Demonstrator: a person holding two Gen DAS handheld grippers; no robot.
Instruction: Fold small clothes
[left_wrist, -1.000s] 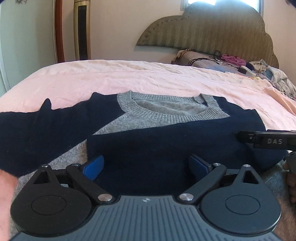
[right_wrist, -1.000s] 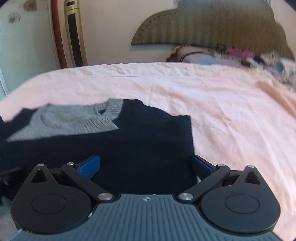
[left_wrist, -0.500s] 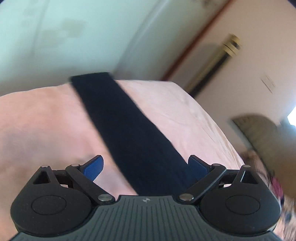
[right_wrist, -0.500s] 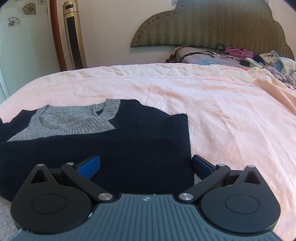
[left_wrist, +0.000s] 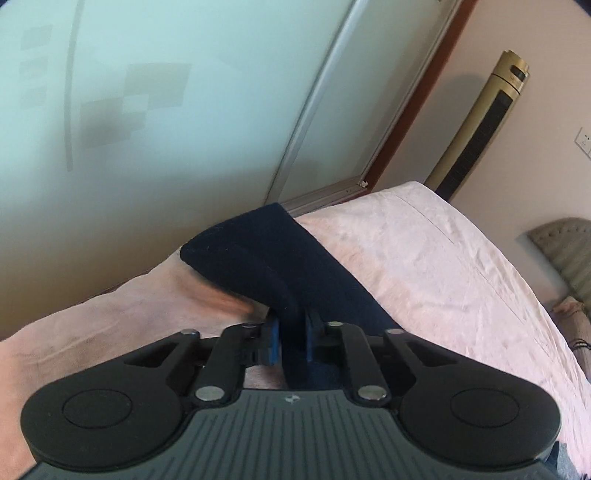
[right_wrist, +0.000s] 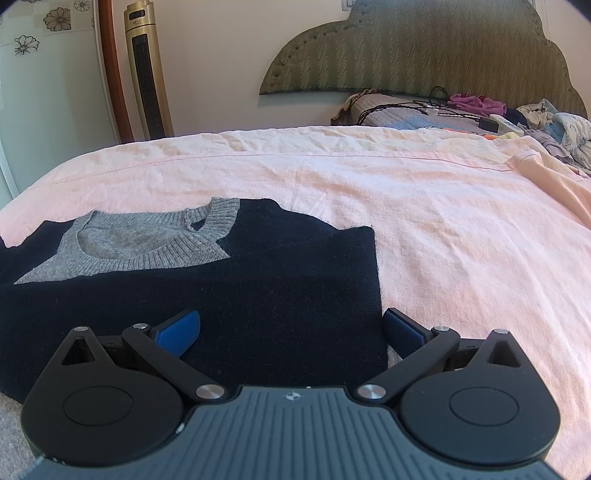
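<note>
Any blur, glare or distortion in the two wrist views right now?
Left wrist view: tilted, slight motion smear on the pink sheet beside the navy sleeve pinched in the left gripper; frosted door soft. Right wrist view: sharp, sweater crisp under the open right gripper, bright wash on the far sheet, fisheye bends the bed edge, dark corner vignette.

The left claw, wide open half a second ago, now pinches the navy sleeve, lifting its fold off the bed.
</note>
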